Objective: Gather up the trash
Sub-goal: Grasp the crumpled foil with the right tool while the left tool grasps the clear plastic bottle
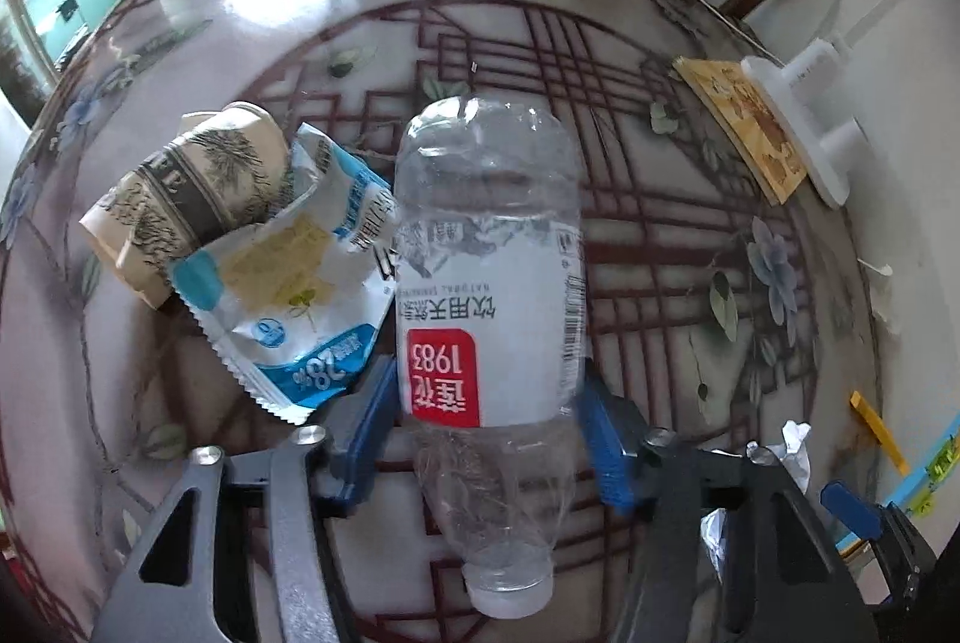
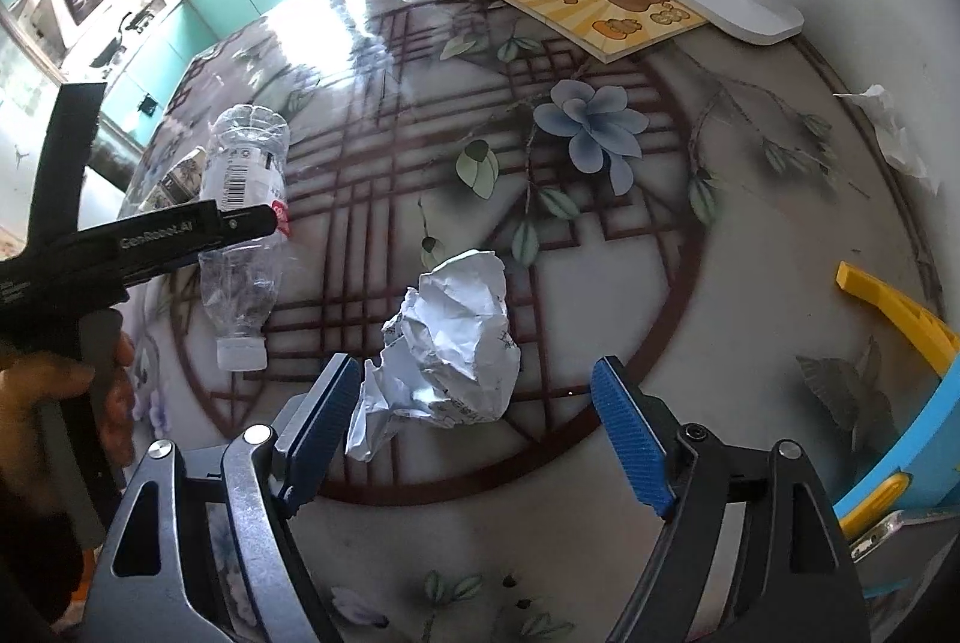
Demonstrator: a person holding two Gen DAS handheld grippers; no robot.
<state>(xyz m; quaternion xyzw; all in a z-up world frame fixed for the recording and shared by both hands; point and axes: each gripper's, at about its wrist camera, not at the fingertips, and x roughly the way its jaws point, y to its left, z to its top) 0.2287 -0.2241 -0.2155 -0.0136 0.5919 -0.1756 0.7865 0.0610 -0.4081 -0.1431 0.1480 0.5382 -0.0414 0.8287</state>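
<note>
Floral tabletop [image 2: 750, 247]: plastic bottle [image 1: 489, 283] between left gripper [image 1: 486, 427] fingers, pads at its label.
Squeeze should be kept mid-label; right gripper [image 2: 474, 439] fingers spread, crumpled paper [image 2: 450, 343] untouched.

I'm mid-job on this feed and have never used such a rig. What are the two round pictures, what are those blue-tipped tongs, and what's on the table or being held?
Each round picture comes from a fisheye camera fixed on a hand-held two-finger gripper, looking forward along its blue pads. A person carries one gripper in each hand; no robot arm is involved.

The left wrist view shows the left gripper with its pads against a clear plastic bottle lying on the patterned table. Beside the bottle lie a crushed paper cup and a blue-white snack wrapper.

The right wrist view shows the right gripper open, holding nothing, just in front of a crumpled paper ball. To its left you see the same bottle and the person's hand working the left gripper. Further back lies a yellow picture book.
</note>
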